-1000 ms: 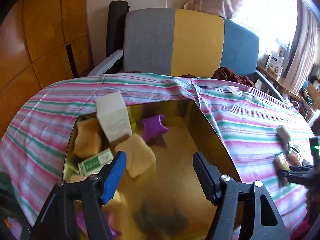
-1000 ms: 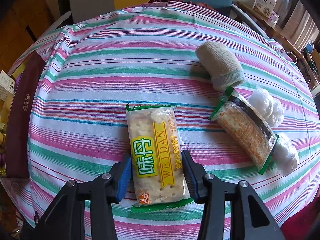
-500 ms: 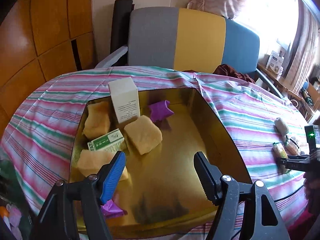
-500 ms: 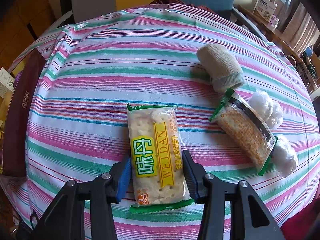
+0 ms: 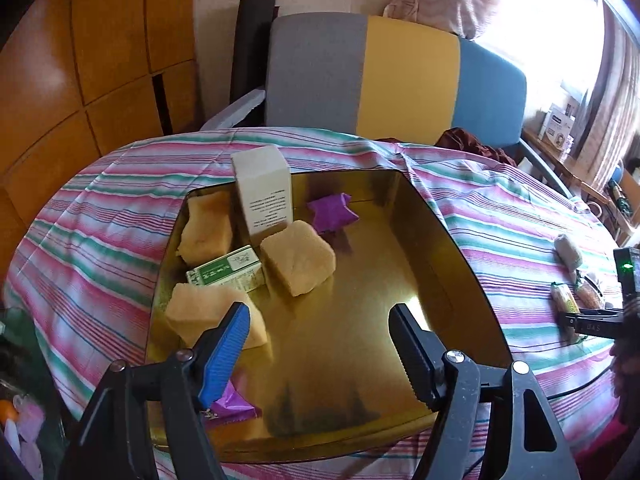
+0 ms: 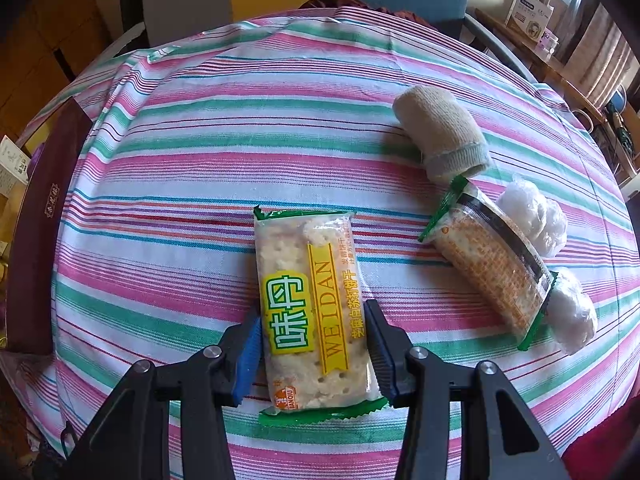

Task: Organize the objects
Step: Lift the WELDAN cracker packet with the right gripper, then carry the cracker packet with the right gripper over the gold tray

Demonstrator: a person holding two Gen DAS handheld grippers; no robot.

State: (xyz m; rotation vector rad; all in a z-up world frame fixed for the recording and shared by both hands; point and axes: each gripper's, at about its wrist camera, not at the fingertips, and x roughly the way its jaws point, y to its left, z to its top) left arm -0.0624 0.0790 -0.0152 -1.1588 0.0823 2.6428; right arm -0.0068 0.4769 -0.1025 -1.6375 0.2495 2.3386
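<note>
My right gripper points down at the striped cloth and is shut on a cracker packet with a yellow label, one pad against each long side. The packet lies flat on the table. My left gripper hangs open over the near half of a gold tray, with nothing between its fingers. The tray holds a white box, a green box, three yellow sponges, a purple packet and a purple wrapper.
Right of the held packet lie a second cracker packet, a rolled beige sock and two white plastic bundles. The tray's dark red outer wall is at the left. A grey, yellow and blue chair stands behind the table.
The left gripper has drawn back from the tray, so more of the tray and table shows. The right gripper and its packet have stayed still.
</note>
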